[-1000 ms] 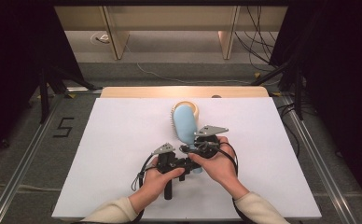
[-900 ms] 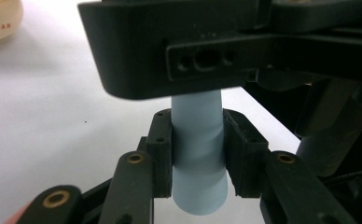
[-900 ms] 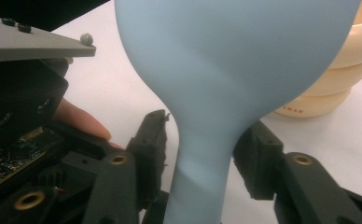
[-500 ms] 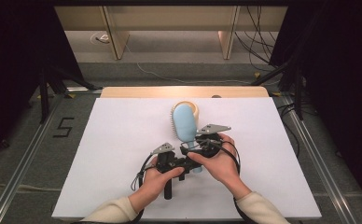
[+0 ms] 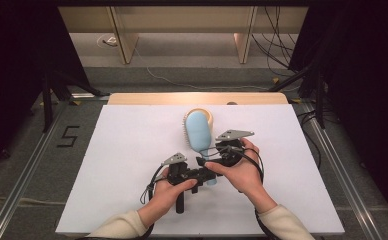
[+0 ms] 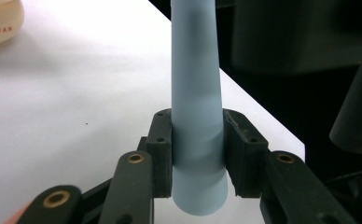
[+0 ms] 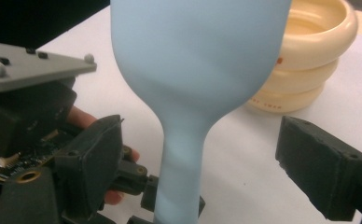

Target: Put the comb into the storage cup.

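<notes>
We've got the left gripper [image 6: 195, 154] clamped on the blue hairbrush [image 5: 199, 135] handle mid-tabletop [image 5: 112, 150], white space all around. The right gripper [image 7: 202, 158] jaws have just been opening, straddling the neck untouched. Behind, the cream container [image 7: 305, 60] reads "SWAN"; the floor reads "5" [image 5: 68, 136].

1 blue hairbrush [image 5: 198, 131], 1 cream container [image 7: 309, 51], 2 grippers [image 5: 209, 172]

I'm working in what looks like a lab recording bay. A white board [image 5: 132, 165] lies on a grey floor between metal rails [image 5: 27, 175], with a painted number five [image 5: 68, 136] left. Loose cables [image 5: 277, 30] and black curtains [image 5: 12, 60] surround it.
</notes>
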